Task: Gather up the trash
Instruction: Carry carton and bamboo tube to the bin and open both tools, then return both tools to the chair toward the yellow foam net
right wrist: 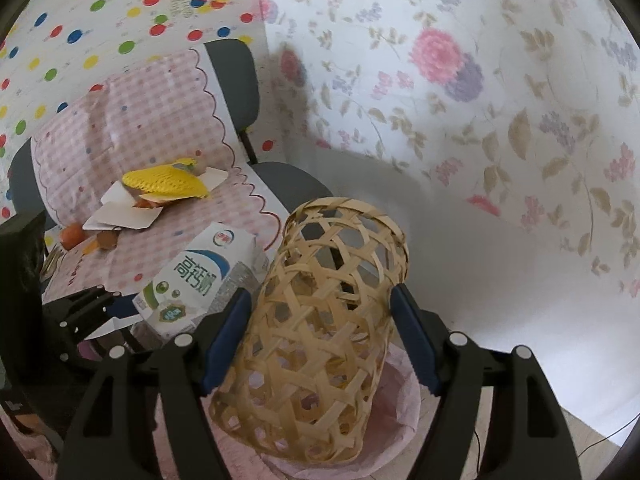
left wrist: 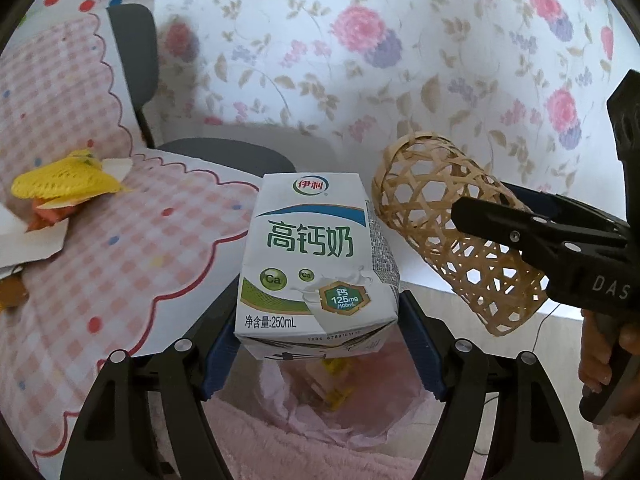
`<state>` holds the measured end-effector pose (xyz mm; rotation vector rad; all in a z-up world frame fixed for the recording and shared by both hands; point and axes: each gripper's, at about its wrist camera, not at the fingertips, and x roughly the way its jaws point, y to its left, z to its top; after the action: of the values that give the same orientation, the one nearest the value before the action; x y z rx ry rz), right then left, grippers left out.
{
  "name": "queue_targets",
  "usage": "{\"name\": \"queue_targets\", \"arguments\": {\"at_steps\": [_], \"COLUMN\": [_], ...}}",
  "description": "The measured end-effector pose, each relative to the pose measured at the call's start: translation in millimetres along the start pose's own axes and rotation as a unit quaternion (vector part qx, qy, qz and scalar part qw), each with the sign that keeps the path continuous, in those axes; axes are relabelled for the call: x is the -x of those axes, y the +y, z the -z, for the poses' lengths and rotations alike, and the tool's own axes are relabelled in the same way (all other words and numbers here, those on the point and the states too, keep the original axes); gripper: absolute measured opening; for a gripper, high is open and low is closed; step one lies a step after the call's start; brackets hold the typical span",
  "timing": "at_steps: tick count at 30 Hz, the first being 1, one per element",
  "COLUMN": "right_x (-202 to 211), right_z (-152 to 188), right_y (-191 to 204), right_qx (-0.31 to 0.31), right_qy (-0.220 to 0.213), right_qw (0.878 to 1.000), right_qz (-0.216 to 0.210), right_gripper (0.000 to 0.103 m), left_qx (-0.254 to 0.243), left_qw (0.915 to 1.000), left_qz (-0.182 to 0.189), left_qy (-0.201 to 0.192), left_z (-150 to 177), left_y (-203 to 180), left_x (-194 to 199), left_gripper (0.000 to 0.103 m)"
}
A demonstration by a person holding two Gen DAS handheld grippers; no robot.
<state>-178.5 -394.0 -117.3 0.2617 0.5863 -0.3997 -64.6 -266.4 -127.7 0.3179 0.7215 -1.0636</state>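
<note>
Woven bamboo strips make up the open-weave basket (right wrist: pixel 316 316) that the right gripper (right wrist: pixel 320 320) has clamped between its blue pads; the tube-shaped basket lies tilted, its closed end pointing away and its open mouth toward the camera. Below it sits a bin lined with a pink bag (right wrist: pixel 400 404), the basket hanging right over its rim.

White and green, the milk carton (left wrist: pixel 318 264) is pinched between the blue pads of the left gripper (left wrist: pixel 320 320), one pad on each side wall, its printed face up and its folded bottom end nearest the lens. Under the carton the same pink bag (left wrist: pixel 296 404) opens, with something yellow inside that is too blurred to name. In the left wrist view the basket (left wrist: pixel 448 224) shows just right of the carton, with the other gripper's black finger across it and a hand (left wrist: pixel 600 360) on its grip at the far right edge.

To the left, a table under a pink checked cloth with a scalloped red border (left wrist: pixel 132 248) carries more litter: a yellow foam net (right wrist: pixel 168 184), torn white cardboard (right wrist: pixel 124 216) beneath it, and orange peel (right wrist: pixel 72 236) near the table's left side. A grey chair (right wrist: pixel 236 84) stands behind the table, and flowered fabric (right wrist: pixel 480 120) fills the background.
</note>
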Motion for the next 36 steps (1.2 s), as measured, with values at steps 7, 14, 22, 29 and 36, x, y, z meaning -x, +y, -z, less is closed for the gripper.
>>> {"name": "queue_targets", "arguments": {"at_steps": [7,14,22,29,36], "right_x": [-5,2,-1,-21,-51], "right_z": [-2,-9,-27,-49,-69], "right_y": [-14,-12,28,84,141], "right_qx": [-0.02,-0.023,0.005,0.056,0.111], "right_qy": [0.0,-0.015,-0.022,-0.019,-0.013], "right_qw": [1.0,0.999,0.998,0.993,0.986], "right_qz": [-0.008,-0.016,-0.058,-0.099,-0.126], "right_gripper": [0.078,0.078,0.078,0.078,0.078], "left_qx": [0.028,0.045,0.095,0.155,0.2], "left_qw": [0.9996,0.9976,0.9877,0.9713,0.9461], "left_qz": [0.004,-0.05,-0.12,-0.177,-0.251], "left_qy": [0.01,-0.015,-0.034,-0.037,-0.046], "left_z": [-3,0,16,32,40], "left_y": [10,37,81,131,187], "left_x": [-10,23,76,114,144], "left_gripper": [0.082,0.082,0.082,0.082,0.082]}}
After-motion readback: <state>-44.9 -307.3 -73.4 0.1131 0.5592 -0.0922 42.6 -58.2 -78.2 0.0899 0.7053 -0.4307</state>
